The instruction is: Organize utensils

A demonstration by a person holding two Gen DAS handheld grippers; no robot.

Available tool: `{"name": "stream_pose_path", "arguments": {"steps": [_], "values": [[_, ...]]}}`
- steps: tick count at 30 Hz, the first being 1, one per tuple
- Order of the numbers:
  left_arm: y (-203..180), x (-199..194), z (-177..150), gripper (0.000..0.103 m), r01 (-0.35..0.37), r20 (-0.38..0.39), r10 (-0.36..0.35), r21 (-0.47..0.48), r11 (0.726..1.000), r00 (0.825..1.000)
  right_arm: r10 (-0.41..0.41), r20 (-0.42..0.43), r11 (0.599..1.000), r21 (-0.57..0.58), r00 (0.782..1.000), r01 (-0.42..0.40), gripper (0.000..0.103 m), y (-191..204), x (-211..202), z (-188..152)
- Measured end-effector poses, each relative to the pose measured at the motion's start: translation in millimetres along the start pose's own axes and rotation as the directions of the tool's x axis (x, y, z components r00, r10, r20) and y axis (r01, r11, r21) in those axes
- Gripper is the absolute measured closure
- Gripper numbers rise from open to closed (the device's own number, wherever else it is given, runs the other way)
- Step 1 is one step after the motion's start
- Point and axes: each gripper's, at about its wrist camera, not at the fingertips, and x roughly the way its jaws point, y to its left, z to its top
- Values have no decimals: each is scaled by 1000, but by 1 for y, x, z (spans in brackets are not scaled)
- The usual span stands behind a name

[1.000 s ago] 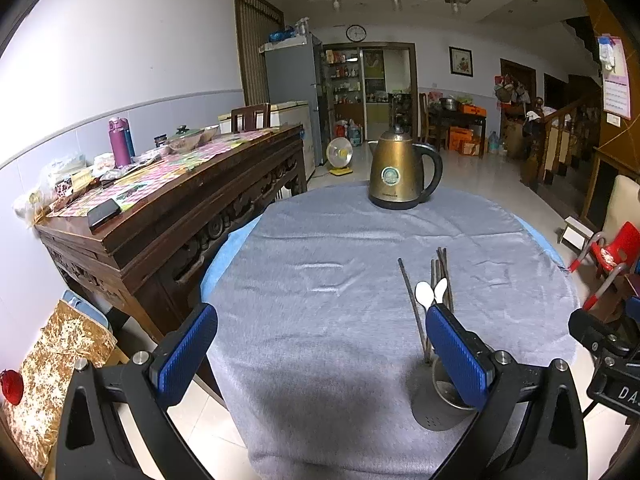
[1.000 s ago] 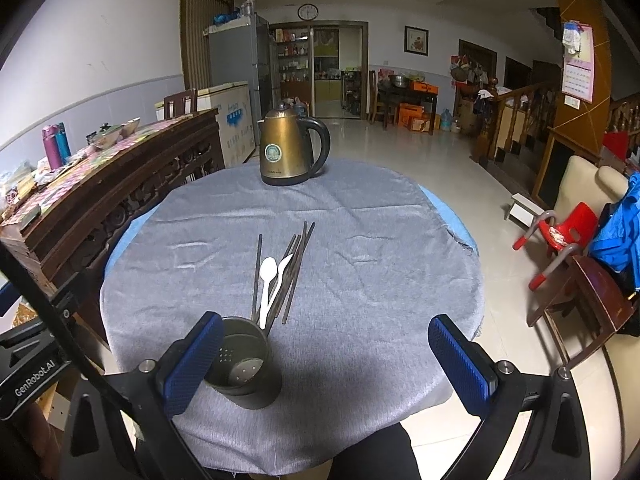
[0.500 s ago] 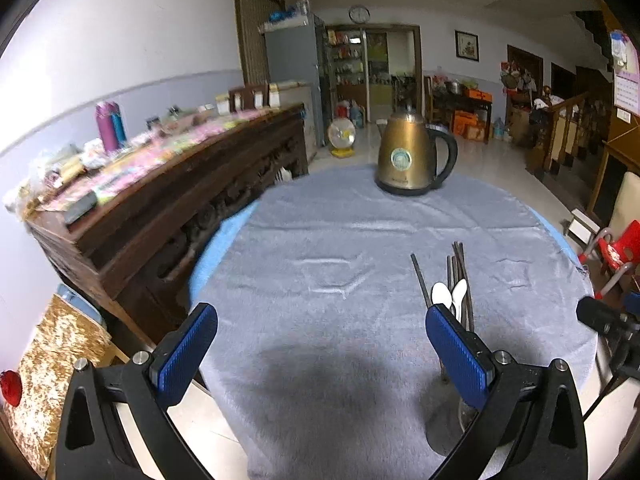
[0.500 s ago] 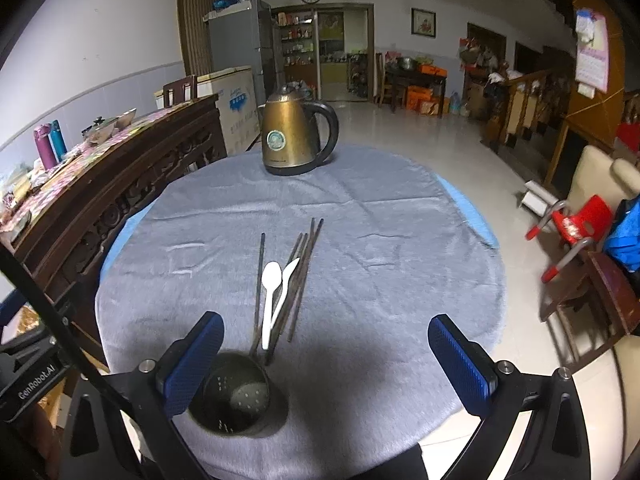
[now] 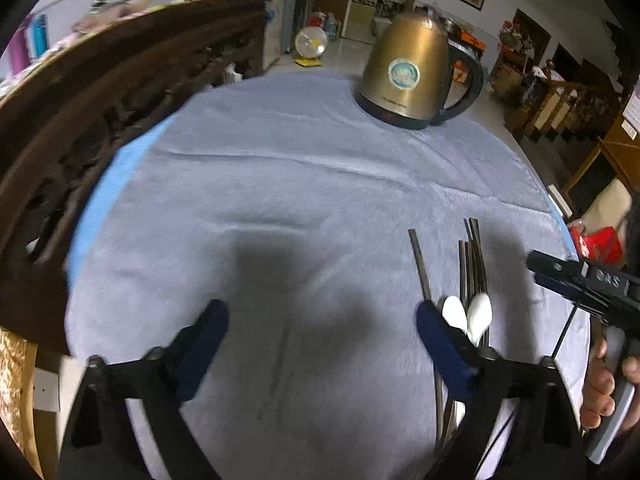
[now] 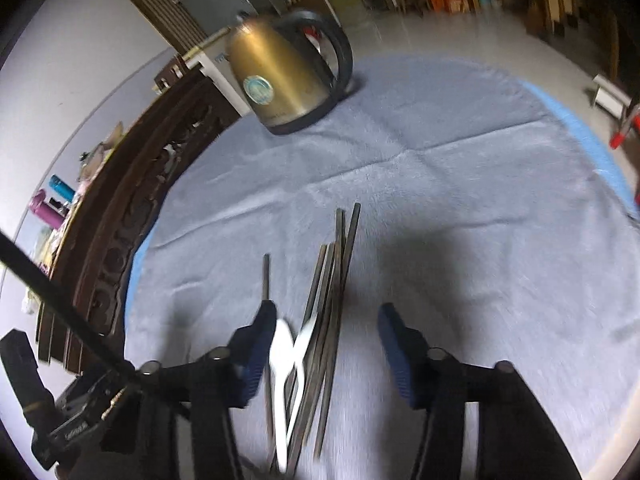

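Several dark chopsticks (image 6: pixel 334 272) and two white spoons (image 6: pixel 282 344) lie in a loose bundle on the grey tablecloth. My right gripper (image 6: pixel 326 334) is open just above them, its fingers straddling the bundle. In the left wrist view the chopsticks (image 5: pixel 470 260) and spoons (image 5: pixel 466 314) lie by my right finger. My left gripper (image 5: pixel 320 330) is open and empty over bare cloth to their left. The metal utensil holder is out of sight in both views.
A gold electric kettle (image 5: pixel 412 68) stands at the far side of the round table (image 5: pixel 280 168). A carved dark wooden sideboard (image 5: pixel 80 92) runs along the left. The right hand-held gripper (image 5: pixel 588 284) shows at the right edge.
Both grippers have moved forward and down over the table. The right one has come over the chopsticks and spoons; the utensil holder has dropped out of view.
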Motion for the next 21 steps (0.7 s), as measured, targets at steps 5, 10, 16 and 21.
{"name": "stream_pose_path", "arguments": {"steps": [5, 10, 16, 21], "values": [[-22, 50, 22, 32, 61, -118, -59, 10, 998, 991, -25, -81, 999, 35, 996, 28, 57, -13, 61, 32], [-39, 92, 40, 33, 72, -191, -67, 19, 997, 979, -77, -140, 996, 43, 987, 84, 62, -16, 103, 55], [-56, 113, 48, 55, 52, -218, -37, 61, 997, 975, -138, -195, 990, -9, 971, 139, 85, -10, 125, 62], [-63, 118, 50, 101, 80, -223, -58, 89, 993, 973, -115, -193, 993, -7, 975, 116, 96, -18, 122, 60]]}}
